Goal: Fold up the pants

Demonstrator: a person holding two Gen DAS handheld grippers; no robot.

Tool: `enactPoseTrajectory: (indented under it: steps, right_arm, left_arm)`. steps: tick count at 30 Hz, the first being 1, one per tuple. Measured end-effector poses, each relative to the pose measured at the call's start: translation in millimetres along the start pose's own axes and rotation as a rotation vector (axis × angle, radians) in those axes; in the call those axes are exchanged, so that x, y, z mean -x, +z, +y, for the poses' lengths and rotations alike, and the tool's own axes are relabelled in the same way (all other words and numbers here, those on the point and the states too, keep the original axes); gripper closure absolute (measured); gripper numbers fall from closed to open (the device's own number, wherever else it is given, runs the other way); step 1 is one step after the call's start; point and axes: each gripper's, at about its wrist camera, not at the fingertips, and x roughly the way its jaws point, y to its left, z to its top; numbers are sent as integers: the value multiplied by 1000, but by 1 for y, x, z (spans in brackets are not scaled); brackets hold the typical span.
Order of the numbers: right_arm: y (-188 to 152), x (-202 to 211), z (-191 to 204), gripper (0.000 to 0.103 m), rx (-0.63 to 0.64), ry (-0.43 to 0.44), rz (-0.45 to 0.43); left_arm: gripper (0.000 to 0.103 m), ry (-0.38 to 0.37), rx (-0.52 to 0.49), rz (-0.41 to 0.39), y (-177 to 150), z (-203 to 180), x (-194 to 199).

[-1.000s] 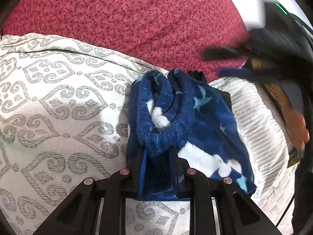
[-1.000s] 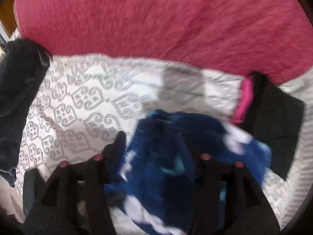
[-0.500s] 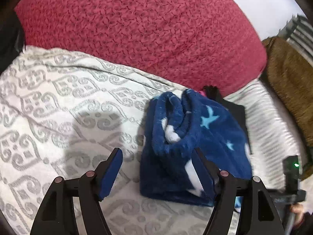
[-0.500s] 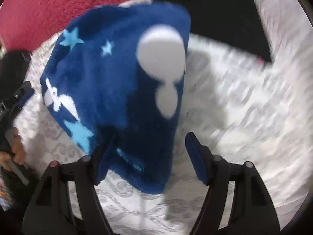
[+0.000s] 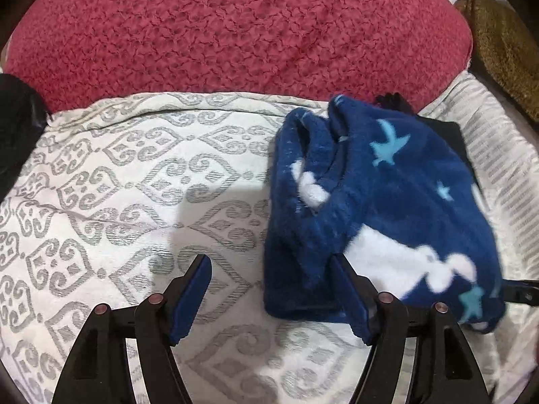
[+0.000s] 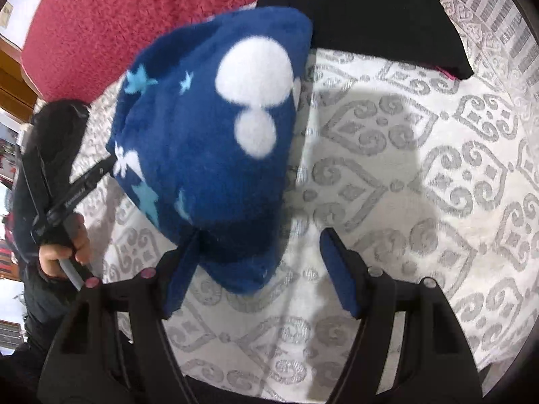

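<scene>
The folded blue fleece pants (image 5: 377, 208), printed with white clouds and pale stars, lie in a thick bundle on the patterned bedspread (image 5: 134, 202). My left gripper (image 5: 271, 289) is open at the bundle's near left corner. Only its right finger (image 5: 350, 299) rests against the fleece, and the left one hangs over bare bedspread. In the right wrist view the pants (image 6: 209, 134) bulge up close. My right gripper (image 6: 257, 269) is open around their near end, its left finger (image 6: 178, 279) against the fabric and its right finger apart from it.
A red textured cushion (image 5: 235, 33) runs along the far side. A black folded garment (image 6: 363, 10) with a pink edge lies just behind the pants. Brown fabric (image 5: 505, 40) sits at the far right, and dark clothing (image 5: 17, 128) at the left. A hand (image 6: 64, 252) grips the other tool's handle.
My left gripper was shut on the pants' folded edge; it has opened and drawn back a little. The right gripper swung around and down to the bundle's other end, staying open.
</scene>
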Motion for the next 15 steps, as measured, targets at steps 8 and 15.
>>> enactPoseTrajectory:
  steps: [8, 15]
  right_arm:
    - [17, -10, -22, 30, -133, 134, -25]
    - [23, -16, -33, 30, -195, 207, -21]
  left_arm:
    - [26, -58, -45, 15, 32, -19, 5]
    - [19, -65, -35, 96, 38, -21, -33]
